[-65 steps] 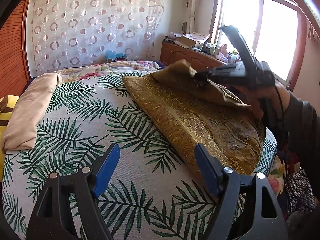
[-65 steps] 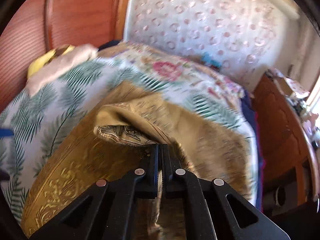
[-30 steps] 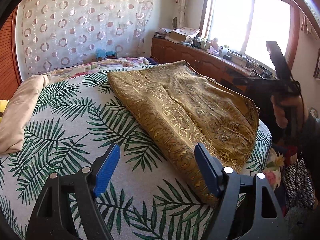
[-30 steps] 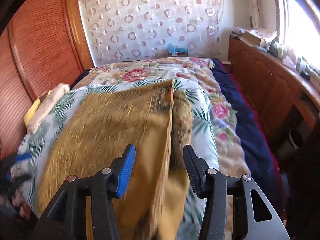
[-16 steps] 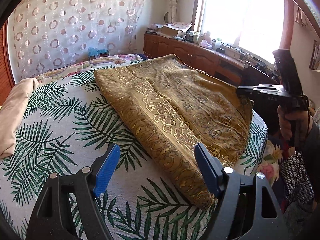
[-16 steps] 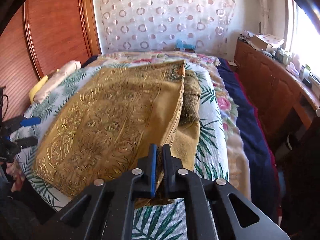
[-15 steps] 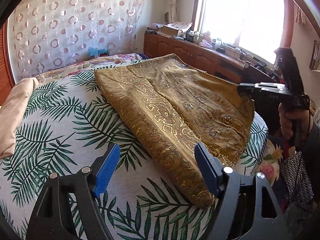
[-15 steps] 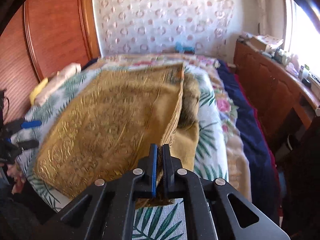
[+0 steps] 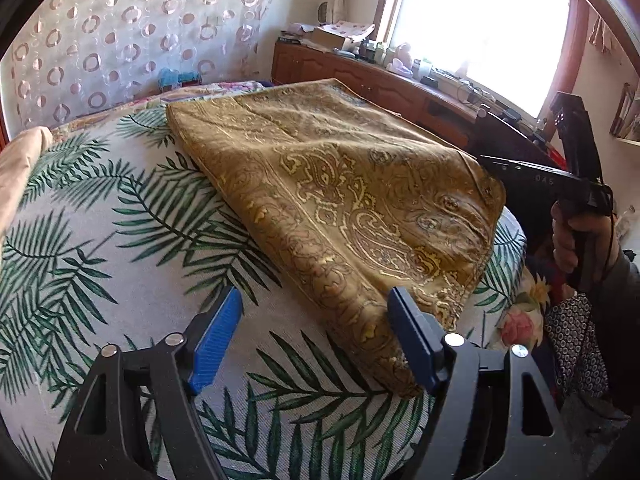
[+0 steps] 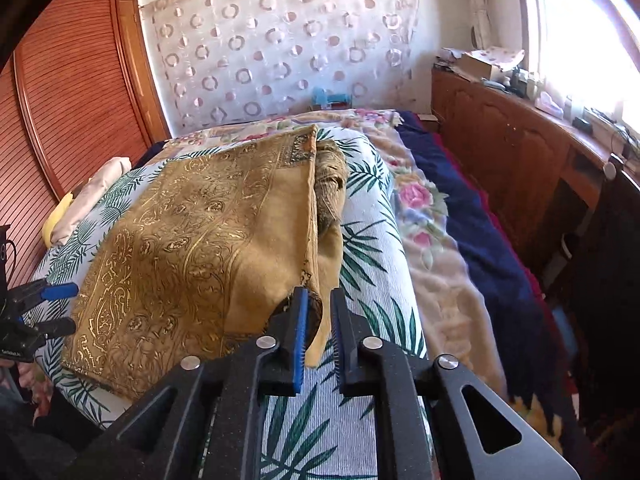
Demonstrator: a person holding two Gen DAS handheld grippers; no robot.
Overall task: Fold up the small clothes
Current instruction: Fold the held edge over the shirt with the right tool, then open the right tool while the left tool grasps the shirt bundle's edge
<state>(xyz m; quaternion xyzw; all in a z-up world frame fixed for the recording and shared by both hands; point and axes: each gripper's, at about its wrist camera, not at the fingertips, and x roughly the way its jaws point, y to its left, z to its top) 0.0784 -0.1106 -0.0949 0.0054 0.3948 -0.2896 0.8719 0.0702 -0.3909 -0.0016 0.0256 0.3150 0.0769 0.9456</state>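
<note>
Gold paisley cloth (image 9: 344, 184) lies folded over once on the palm-print bed cover (image 9: 120, 248), mid-frame in both views, top layer flat. A second layer sticks out along its right edge in the right wrist view, so the edges aren't flush. Judging by that, one fold is done and at least one more plus a tidy-up is left.

Right gripper (image 10: 318, 320): jaws have just parted slightly from a near-closed pinch; only a narrow gap, the cloth's near corner between them, pads apparently not pressing. In the left wrist view it sits at the cloth's right corner.

Left gripper (image 9: 316, 336): jaws wide apart, holding nothing, closing a little in the last moment, hovering at the cloth's near corner, lower centre.

Room: bare bed cover left of the cloth. A folded beige item (image 9: 20, 168) lies far left. The bed edge drops off right of the cloth towards the wooden cabinet (image 10: 500, 160).
</note>
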